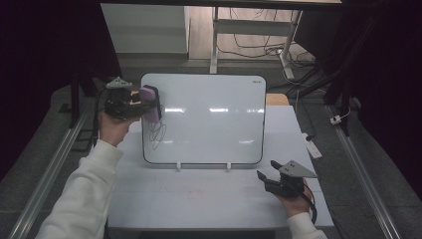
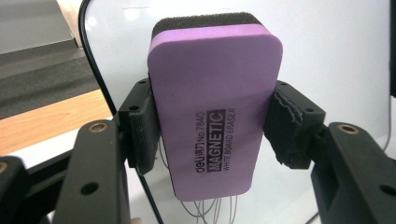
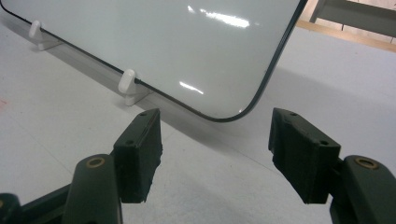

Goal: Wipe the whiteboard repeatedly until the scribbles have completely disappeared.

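Note:
A whiteboard [image 1: 209,114] stands tilted on two small white feet on the table. My left gripper [image 1: 149,103] is shut on a purple magnetic eraser [image 1: 150,102], its dark felt side against the board's upper left area. In the left gripper view the eraser [image 2: 215,107] sits squeezed between both pads [image 2: 142,126]. Thin pen scribbles [image 1: 158,132] remain on the board just below the eraser. My right gripper [image 1: 266,172] rests open near the table's front right, with nothing between its jaws. It points at the board's lower right corner [image 3: 233,112].
The white feet [image 3: 128,86] hold the board's bottom edge. A faint red mark [image 1: 195,194] lies on the white table in front of the board. A power strip [image 1: 312,145] lies off the table's right side, and desk legs with cables stand behind.

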Available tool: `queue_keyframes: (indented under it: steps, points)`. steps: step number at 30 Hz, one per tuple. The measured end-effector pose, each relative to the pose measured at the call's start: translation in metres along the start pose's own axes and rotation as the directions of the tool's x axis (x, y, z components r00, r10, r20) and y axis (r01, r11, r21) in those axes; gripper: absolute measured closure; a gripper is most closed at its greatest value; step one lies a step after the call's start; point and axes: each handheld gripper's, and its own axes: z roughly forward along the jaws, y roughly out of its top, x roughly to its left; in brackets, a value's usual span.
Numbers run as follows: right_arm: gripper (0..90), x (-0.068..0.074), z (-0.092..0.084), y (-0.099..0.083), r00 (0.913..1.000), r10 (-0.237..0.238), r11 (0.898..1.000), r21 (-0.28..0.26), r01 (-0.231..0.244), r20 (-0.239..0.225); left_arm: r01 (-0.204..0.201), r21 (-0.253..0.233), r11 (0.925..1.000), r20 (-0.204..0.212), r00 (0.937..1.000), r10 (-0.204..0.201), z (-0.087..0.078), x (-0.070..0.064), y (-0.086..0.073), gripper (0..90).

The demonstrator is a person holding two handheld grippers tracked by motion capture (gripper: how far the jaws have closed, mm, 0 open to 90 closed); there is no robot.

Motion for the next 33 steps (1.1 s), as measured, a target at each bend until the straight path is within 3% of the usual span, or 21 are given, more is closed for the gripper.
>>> queue_keyframes:
  steps: [8, 16, 20, 27, 33]
  points:
    - [33.6, -0.001, 0.002, -0.001, 1.0, 0.004, 1.0, 0.006, -0.004, -0.001, 0.011, 0.015, 0.9998, -0.015, 0.9998, -0.011, 0.014, 0.002, 0.004, 41.2]
    - [33.3, -0.001, 0.003, -0.003, 1.0, 0.0, 1.0, 0.012, 0.0, 0.002, -0.022, 0.035, 0.9991, -0.098, 0.9949, 0.026, 0.025, -0.002, 0.014, 41.3]
    - [33.1, -0.001, 0.003, -0.004, 1.0, 0.003, 1.0, 0.015, -0.003, 0.003, -0.067, 0.077, 0.9948, -0.123, 0.9895, 0.076, 0.034, -0.01, 0.013, 41.4]
    - [33.1, 0.0, 0.005, -0.004, 1.0, -0.002, 1.0, 0.017, 0.002, -0.002, -0.073, 0.085, 0.9937, -0.117, 0.9897, 0.083, 0.04, -0.015, 0.008, 41.5]
    - [32.6, -0.001, 0.004, -0.003, 1.0, -0.001, 1.0, 0.016, 0.001, 0.004, -0.095, 0.093, 0.9911, -0.055, 0.9934, 0.101, 0.043, -0.025, -0.005, 41.5]
